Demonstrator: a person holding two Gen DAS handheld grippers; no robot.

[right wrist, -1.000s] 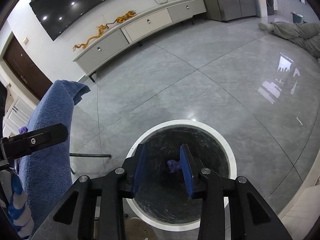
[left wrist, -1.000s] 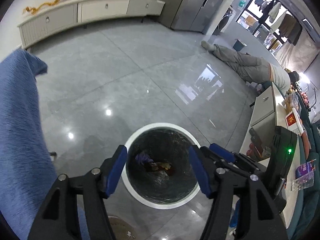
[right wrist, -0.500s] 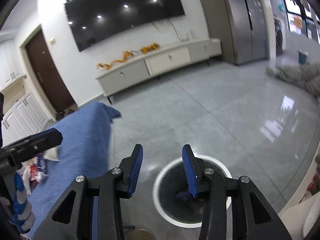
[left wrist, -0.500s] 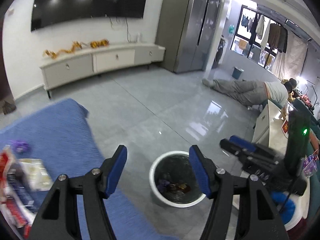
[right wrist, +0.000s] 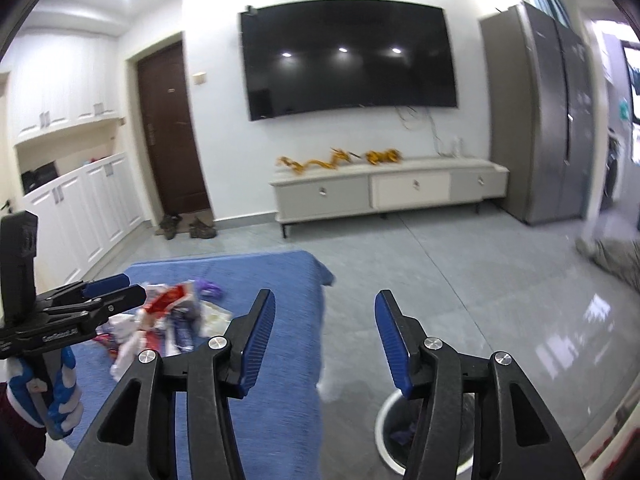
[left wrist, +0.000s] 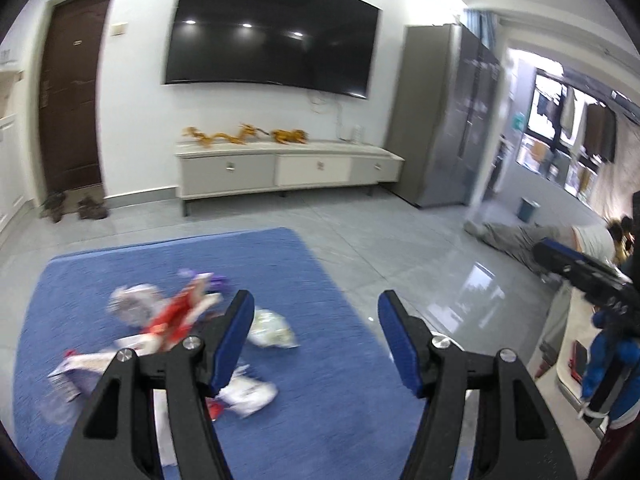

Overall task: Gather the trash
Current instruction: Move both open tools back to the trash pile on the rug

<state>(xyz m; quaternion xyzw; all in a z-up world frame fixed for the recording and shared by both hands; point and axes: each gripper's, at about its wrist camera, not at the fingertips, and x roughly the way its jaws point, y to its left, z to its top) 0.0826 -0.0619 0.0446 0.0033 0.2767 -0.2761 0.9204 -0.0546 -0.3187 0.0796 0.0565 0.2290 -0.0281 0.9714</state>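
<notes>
1. Above the near part of the blue cloth, the left gripper stands with its jaws partly apart and nothing between the blue pads.
2. Over the cloth's right edge, the right gripper has its jaws opening, and they too are empty; between them only cloth and bare floor show.
3. Beside the left gripper's left finger lies the trash, a blurred heap of wrappers on the cloth: one red piece, one purple scrap and several white and clear pieces, too smeared for an exact count.
4. The cloth's far edge runs straight across, and its right edge falls to the grey tiled floor, which lies open from there to the far wall.
5. Low in the right wrist view, behind the right gripper's right finger, the round white-rimmed bin stands on the floor just beside the cloth's right edge, with trash inside.
6. Along the far wall stand one TV cabinet with three drawer fronts, one wall-mounted television, one brown door and one tall grey fridge.
7. Two shoes sit by the door.
</notes>
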